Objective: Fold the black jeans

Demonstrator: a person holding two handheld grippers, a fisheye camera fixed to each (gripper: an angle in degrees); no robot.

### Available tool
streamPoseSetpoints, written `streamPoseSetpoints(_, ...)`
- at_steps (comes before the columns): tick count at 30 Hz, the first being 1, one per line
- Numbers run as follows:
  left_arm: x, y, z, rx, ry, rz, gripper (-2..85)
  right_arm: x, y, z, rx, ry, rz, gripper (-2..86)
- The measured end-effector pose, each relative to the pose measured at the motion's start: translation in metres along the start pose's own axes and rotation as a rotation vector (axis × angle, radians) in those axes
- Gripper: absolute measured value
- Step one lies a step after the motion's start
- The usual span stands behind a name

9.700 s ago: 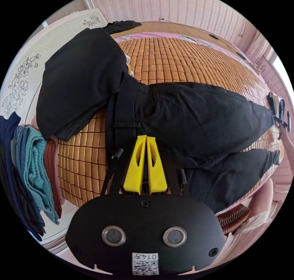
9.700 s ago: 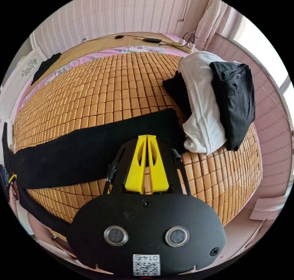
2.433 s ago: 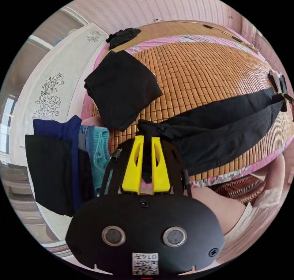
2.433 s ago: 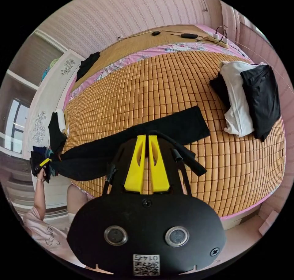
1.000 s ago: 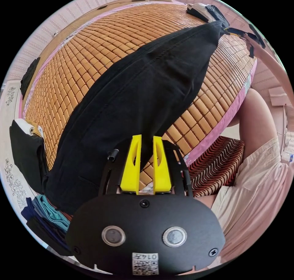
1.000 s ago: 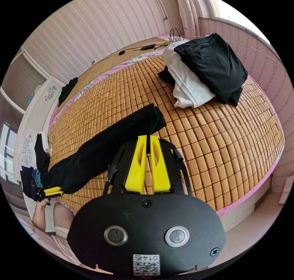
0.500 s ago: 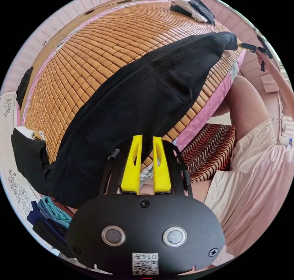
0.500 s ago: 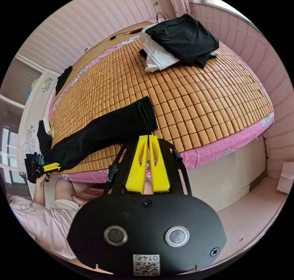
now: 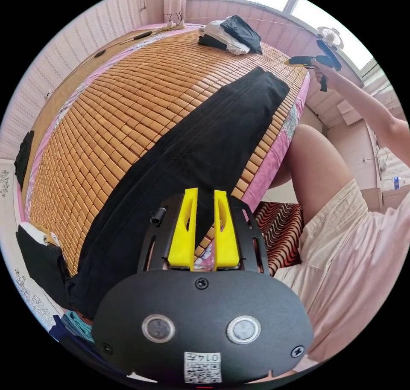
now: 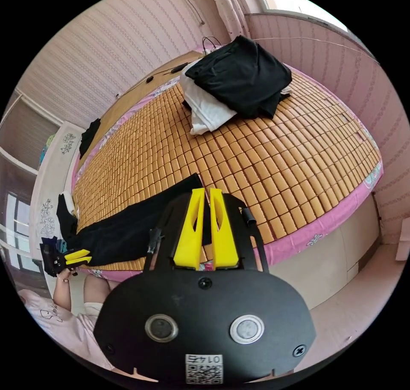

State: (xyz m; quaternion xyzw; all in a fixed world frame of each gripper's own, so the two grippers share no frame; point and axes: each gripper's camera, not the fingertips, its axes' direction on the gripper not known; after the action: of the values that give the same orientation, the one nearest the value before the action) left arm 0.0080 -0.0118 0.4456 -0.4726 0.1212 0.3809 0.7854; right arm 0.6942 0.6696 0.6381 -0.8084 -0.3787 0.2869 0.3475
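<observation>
The black jeans [image 9: 188,151] lie flat on the bamboo mat [image 9: 128,91], folded lengthwise into one long strip along the bed's near edge. My left gripper [image 9: 205,192] hovers over the strip's near edge, open, with nothing between its jaws. In the same view my right gripper [image 9: 304,60] is held up in a hand, off the far hem and clear of the cloth. In the right gripper view the hem end of the jeans [image 10: 128,230] lies just behind my right gripper [image 10: 205,191], whose jaws stand slightly apart and empty. My left gripper [image 10: 77,256] shows at the far left.
A heap of white and black clothes [image 10: 239,78] sits at the bed's far corner. A folded black garment [image 9: 40,257] and a teal pile [image 9: 77,324] lie by the waist end. The person's leg [image 9: 316,164] and a striped cushion [image 9: 277,232] are beside the bed edge.
Both grippers have let go of the jeans and drawn back from the bed. The right gripper, shut on the hem half a second ago, is now lifted clear; the jeans have settled flat.
</observation>
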Motion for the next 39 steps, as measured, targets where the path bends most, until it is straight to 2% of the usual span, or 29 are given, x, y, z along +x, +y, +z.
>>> streamPoseSetpoints(4,-0.029,-0.005,0.0,0.005,-0.058,-0.102,7.1,-0.021,-0.002,0.042,-0.083,0.122,-0.103,10.0)
streamPoseSetpoints(7,-0.047,-0.011,0.013,-0.042,-0.108,-0.14,8.4,-0.028,0.002,0.066,-0.162,0.157,-0.152,7.7)
streamPoseSetpoints(10,-0.054,-0.014,0.039,-0.169,-0.08,-0.155,8.3,-0.032,0.013,0.05,-0.111,0.186,-0.164,3.8)
streamPoseSetpoints(14,-0.044,-0.012,0.041,-0.152,-0.061,-0.055,0.5,-0.04,0.031,0.017,-0.077,0.196,-0.254,1.4)
streamPoseSetpoints(17,-0.033,-0.004,0.029,-0.095,-0.146,-0.003,-0.7,-0.044,0.042,-0.014,-0.064,0.167,-0.263,0.8)
streamPoseSetpoints(21,-0.036,0.014,-0.003,0.014,-0.13,-0.05,-0.9,-0.045,0.055,-0.046,-0.043,0.125,-0.259,0.6)
streamPoseSetpoints(27,-0.056,0.025,-0.014,0.069,-0.137,-0.128,-0.9,-0.046,0.042,-0.043,-0.067,0.027,-0.236,1.4)
streamPoseSetpoints(29,-0.072,0.021,0.016,0.025,-0.128,-0.231,-0.8,-0.05,0.034,-0.013,-0.097,0.121,-0.212,2.1)
streamPoseSetpoints(31,-0.077,0.02,0.044,-0.039,-0.126,-0.246,-0.7,-0.049,0.04,0.0,-0.088,0.226,-0.153,2.8)
streamPoseSetpoints(32,-0.076,0.025,0.052,-0.013,-0.124,-0.229,-0.6,-0.047,0.048,0.0,-0.086,0.233,-0.123,4.3)
streamPoseSetpoints(36,-0.081,0.04,0.049,0.004,-0.139,-0.249,-0.3,-0.034,0.088,-0.016,-0.025,0.135,-0.031,6.0)
streamPoseSetpoints(39,-0.075,0.059,0.034,0.056,-0.177,-0.258,0.0,-0.016,0.12,-0.021,-0.035,-0.014,0.117,7.1)
